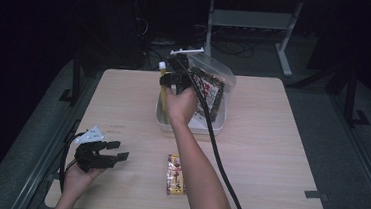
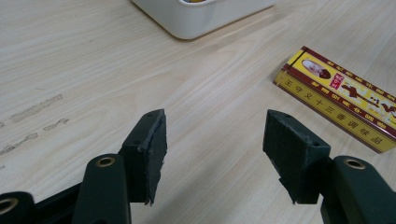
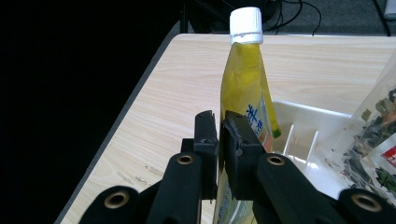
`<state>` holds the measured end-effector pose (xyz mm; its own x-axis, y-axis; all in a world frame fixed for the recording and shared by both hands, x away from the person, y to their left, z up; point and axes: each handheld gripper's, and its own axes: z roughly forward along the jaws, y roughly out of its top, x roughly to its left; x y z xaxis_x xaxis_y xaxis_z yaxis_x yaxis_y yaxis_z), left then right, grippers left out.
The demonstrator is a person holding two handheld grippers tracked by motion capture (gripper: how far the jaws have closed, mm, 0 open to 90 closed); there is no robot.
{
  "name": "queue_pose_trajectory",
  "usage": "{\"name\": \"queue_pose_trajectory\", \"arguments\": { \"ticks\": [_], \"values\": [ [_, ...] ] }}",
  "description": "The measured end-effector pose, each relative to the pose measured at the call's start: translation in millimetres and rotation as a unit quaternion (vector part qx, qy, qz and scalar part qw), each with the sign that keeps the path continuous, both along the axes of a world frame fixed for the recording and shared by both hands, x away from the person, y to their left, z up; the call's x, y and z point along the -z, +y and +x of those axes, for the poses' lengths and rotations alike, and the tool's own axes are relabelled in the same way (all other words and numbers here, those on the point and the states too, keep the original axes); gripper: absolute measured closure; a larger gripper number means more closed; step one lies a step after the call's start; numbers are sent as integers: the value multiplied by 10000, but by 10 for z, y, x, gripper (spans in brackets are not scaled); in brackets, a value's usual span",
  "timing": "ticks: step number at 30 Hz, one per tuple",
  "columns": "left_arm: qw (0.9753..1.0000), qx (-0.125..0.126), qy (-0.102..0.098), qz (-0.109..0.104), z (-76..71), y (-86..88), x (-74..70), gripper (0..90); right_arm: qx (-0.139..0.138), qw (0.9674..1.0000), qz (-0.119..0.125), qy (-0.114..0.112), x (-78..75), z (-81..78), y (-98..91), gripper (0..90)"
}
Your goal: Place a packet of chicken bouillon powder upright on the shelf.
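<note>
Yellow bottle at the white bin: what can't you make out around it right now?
- Yellow bottle base: right gripper view, hidden behind the right tool; high view, behind the hand.
- Whether that tool touches the bottle: its near-closed jaws cover the contact.
- White bin contents: right gripper view, cut off by the edge and the snack bag.

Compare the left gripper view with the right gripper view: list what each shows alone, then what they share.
Left gripper view alone: the left gripper with its jaws standing open over bare wood, and a yellow and dark red box with printed characters lying flat to its right.

Right gripper view alone: the right gripper with its jaws nearly together and a narrow gap between them, in front of an upright yellow bottle with a white cap, and a clear snack bag standing in the bin.

Both: the light wooden table and the white bin.
</note>
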<state>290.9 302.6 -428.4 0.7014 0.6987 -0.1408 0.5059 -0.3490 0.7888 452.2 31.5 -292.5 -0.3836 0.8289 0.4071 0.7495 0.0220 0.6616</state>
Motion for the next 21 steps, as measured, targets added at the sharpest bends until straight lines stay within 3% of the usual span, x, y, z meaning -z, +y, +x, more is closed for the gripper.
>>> {"name": "queue_pose_trajectory", "arguments": {
  "ticks": [21],
  "values": [
    [9999,62,25,90,-7,-59,13,379,-282,9996,54,-21,-57,-79,-115,684]
  ]
}}
